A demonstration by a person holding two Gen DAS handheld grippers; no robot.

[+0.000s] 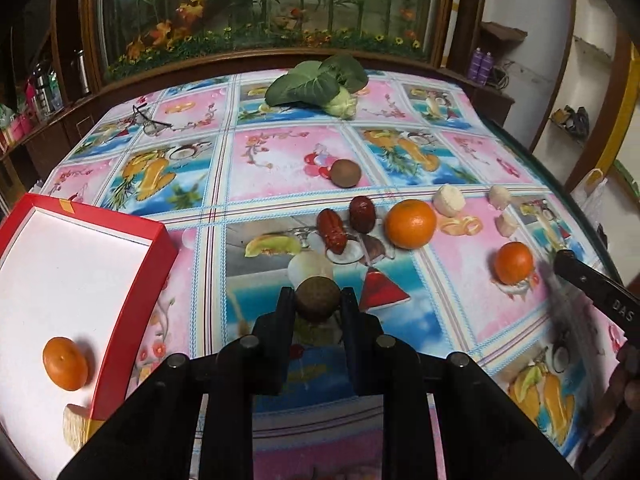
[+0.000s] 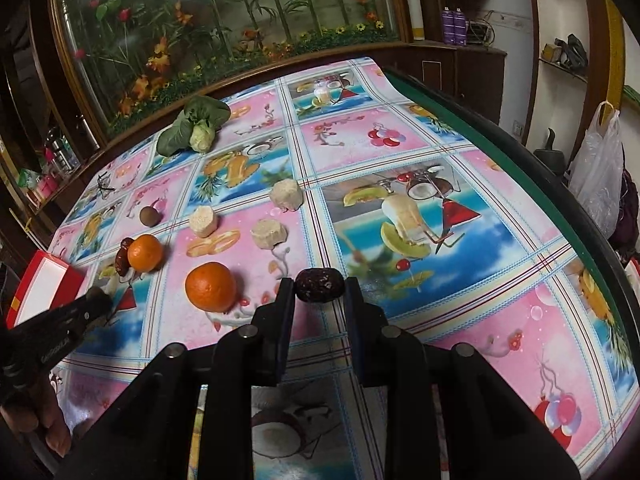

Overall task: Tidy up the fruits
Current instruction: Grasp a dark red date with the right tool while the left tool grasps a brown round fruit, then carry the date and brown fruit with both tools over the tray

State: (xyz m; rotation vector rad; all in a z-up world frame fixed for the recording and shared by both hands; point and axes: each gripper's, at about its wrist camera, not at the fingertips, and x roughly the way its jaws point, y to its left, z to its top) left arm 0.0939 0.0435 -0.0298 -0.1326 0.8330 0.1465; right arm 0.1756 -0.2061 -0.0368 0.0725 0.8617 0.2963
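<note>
Bench (image 1: 280, 152) draped in glossy fruit-print cloth, red-rimmed white box (image 1: 132, 280) holding a smooth mandarin (image 1: 65, 363), left gripper (image 1: 318, 300) jaws closed on a rough brown kiwi (image 1: 317, 295), right gripper (image 2: 319, 290) jaws clamped on a wrinkled dark date (image 2: 319, 285)

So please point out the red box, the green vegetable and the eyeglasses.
red box (image 1: 132, 280), left wrist view, on its right red wall.
green vegetable (image 1: 304, 86), left wrist view, on the big dark leaf.
eyeglasses (image 1: 150, 122), left wrist view, on the frame.
</note>
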